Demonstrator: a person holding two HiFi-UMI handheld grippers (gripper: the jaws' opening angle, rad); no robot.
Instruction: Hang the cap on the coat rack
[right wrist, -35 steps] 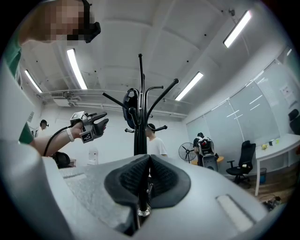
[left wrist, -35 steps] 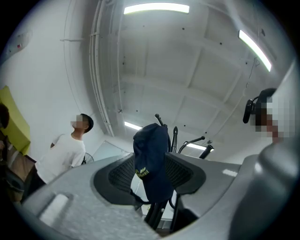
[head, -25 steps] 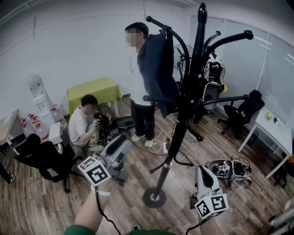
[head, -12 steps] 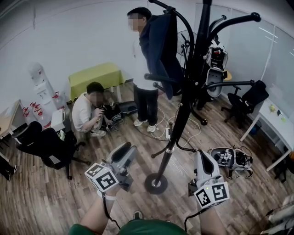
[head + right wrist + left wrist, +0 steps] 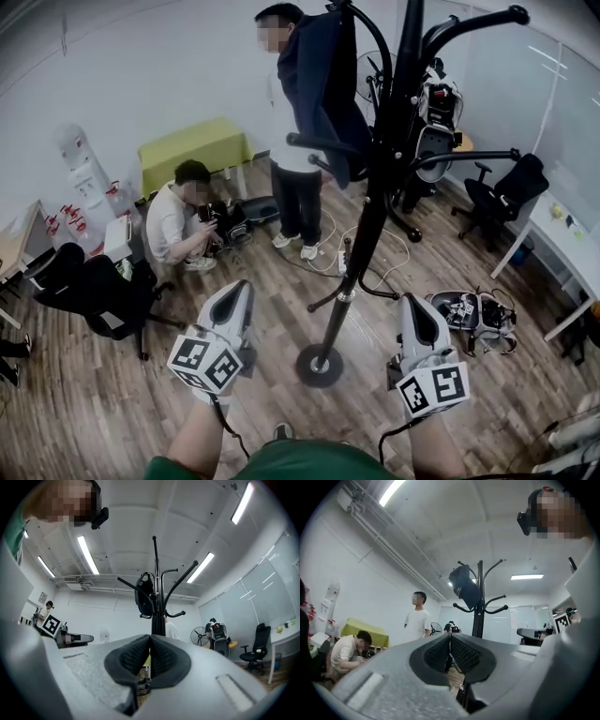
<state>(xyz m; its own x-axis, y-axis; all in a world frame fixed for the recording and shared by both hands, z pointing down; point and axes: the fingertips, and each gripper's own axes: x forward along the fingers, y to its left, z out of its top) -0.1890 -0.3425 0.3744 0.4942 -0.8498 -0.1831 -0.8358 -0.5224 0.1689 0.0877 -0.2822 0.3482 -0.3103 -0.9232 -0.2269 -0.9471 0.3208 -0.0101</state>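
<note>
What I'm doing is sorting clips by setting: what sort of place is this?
Probably an office or lab workroom: a swivel chair, a white desk and what looks like a water dispenser on wood flooring.

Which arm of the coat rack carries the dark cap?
The upper arm curving toward the standing person: the dark cap hangs from its tip. The other arms carry nothing.

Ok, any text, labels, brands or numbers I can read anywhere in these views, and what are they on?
No legible text in any view.
Square markers on the left gripper (jaws just closed, nothing between them) and right gripper: black-and-white patterns only, no letters.
Small wall notice: too small to read.
Far pale sheet on the glass wall: too blurred to read.
</note>
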